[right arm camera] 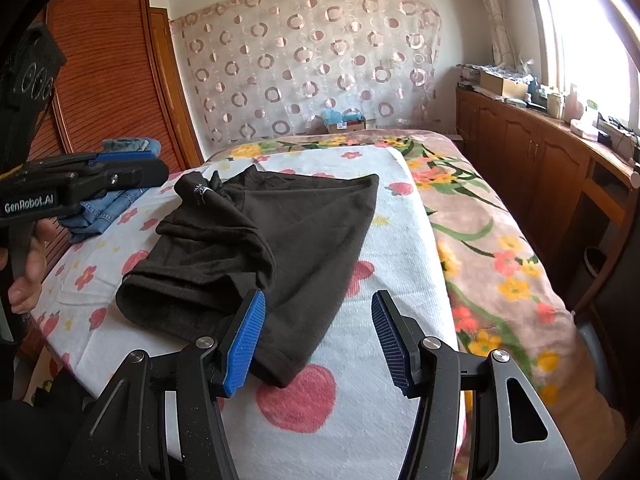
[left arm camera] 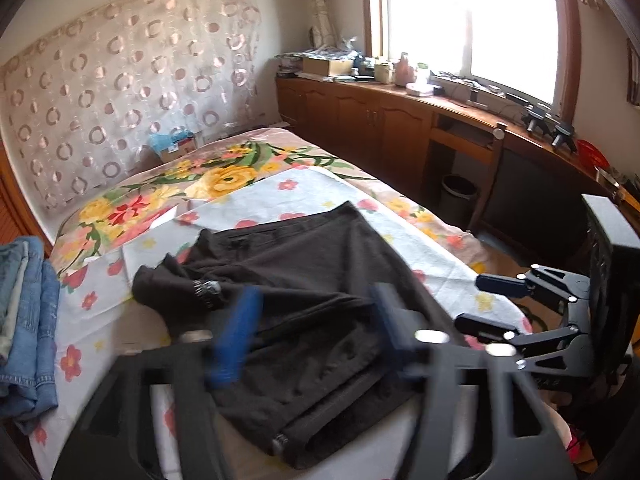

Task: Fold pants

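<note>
Above the folded pants, both tongs gape open, empty.

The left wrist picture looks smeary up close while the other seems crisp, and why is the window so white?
Left wrist view: the left claw is blurred, its blue pads smeared; the window is blown out to white. Right wrist view: the right claw and black pants are sharp; both views bow at the edges.

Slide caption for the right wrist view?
Open right gripper above dark pants lying partly folded on the floral bed.
</note>
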Motion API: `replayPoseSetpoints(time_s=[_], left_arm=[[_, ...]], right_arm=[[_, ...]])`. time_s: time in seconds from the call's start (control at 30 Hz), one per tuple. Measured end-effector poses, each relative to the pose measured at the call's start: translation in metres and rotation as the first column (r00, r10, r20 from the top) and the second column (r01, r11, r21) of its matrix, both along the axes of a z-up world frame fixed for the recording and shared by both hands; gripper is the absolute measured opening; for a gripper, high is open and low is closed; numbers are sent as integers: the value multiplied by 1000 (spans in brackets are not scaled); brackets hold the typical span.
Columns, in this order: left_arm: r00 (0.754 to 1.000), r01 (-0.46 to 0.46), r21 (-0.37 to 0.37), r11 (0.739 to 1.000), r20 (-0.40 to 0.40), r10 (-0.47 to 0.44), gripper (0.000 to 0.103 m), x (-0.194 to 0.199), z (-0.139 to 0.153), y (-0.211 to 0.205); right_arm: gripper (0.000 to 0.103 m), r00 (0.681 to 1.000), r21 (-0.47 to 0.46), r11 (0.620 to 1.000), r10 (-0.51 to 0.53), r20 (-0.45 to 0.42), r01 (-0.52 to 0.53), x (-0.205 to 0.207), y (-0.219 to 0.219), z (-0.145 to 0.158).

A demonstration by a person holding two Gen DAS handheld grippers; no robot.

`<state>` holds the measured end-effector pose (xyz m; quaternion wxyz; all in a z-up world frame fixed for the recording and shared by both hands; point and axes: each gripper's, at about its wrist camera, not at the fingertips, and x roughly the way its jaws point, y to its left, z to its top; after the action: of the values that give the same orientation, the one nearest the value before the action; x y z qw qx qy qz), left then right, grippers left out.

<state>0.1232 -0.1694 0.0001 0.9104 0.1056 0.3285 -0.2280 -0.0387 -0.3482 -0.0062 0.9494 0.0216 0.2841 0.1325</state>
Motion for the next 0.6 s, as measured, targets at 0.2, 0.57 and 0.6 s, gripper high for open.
replayPoseSetpoints(time_s=[0.2, 0.57, 0.6], left_arm=[[998, -61, -4, 998, -7, 61, 82, 5, -13, 25], [992, -106, 4, 994, -66, 106, 82, -1, -47, 57], [991, -109, 2, 994, -71, 109, 82, -1, -49, 59]], right_arm=[[57, 1000, 1, 1000, 12, 1, -12, 5, 2, 0], [48, 994, 19, 995, 98, -53, -97, 26, 26, -16], [44, 993, 18, 995, 102, -61, -101, 29, 28, -18]])
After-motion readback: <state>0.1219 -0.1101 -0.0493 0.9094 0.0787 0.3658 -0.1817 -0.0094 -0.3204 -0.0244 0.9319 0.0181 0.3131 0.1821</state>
